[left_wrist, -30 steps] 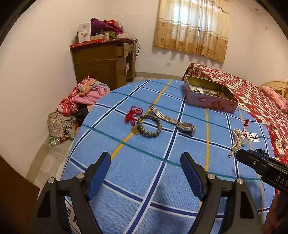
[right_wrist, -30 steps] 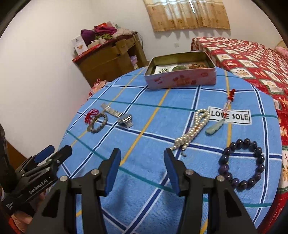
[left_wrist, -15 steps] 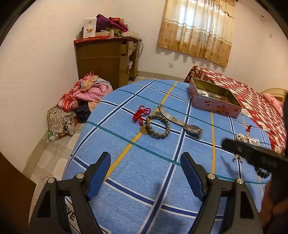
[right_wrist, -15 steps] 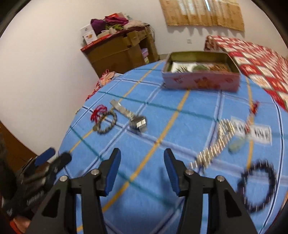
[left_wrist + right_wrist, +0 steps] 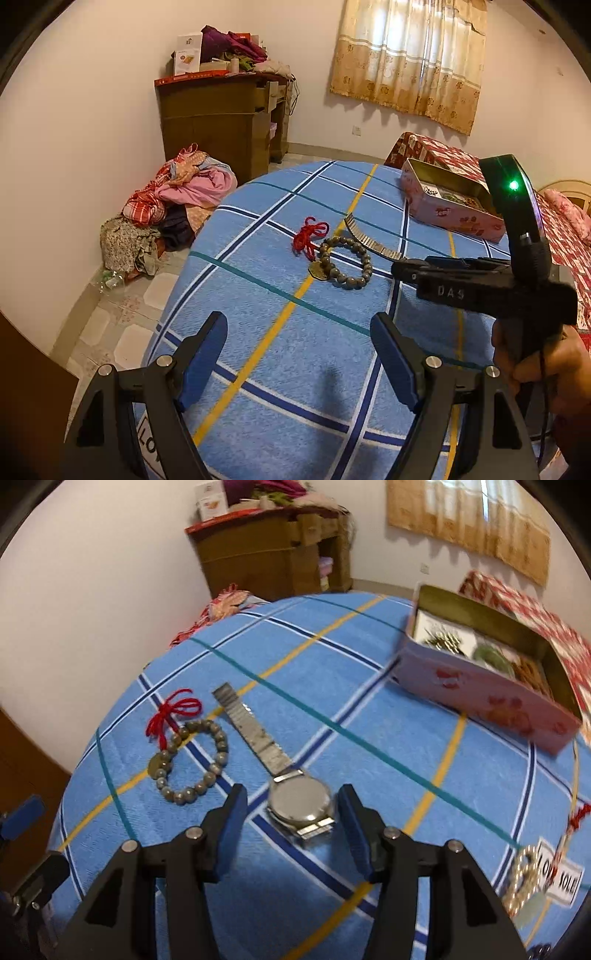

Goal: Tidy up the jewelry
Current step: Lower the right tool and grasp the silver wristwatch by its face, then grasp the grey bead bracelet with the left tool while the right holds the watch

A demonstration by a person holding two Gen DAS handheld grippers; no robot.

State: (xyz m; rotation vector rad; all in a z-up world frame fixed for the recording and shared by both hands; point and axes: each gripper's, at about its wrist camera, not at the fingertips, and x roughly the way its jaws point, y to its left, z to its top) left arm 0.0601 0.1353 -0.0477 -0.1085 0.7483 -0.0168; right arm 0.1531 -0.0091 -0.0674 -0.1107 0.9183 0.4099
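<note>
A silver wristwatch [image 5: 300,805] with a metal band lies on the blue plaid table cover [image 5: 332,686]. My right gripper [image 5: 295,825] is open, its two blue pads on either side of the watch face, not touching it. A grey bead bracelet [image 5: 192,760] with a red cord [image 5: 171,712] lies to the left; it also shows in the left wrist view [image 5: 345,262]. A pink tin box [image 5: 487,686] holding jewelry stands at the back right. A pearl strand [image 5: 522,878] lies at the right edge. My left gripper [image 5: 299,363] is open and empty above the near table.
In the left wrist view the right gripper's body [image 5: 480,284] and the hand holding it cross the right side, hiding the watch. A wooden dresser [image 5: 221,122], a clothes pile [image 5: 173,206] on the floor and a red bed [image 5: 569,236] surround the table.
My right gripper has swung left and forward from the pearls to straddle the watch. The left gripper has drawn back slightly and stays open.
</note>
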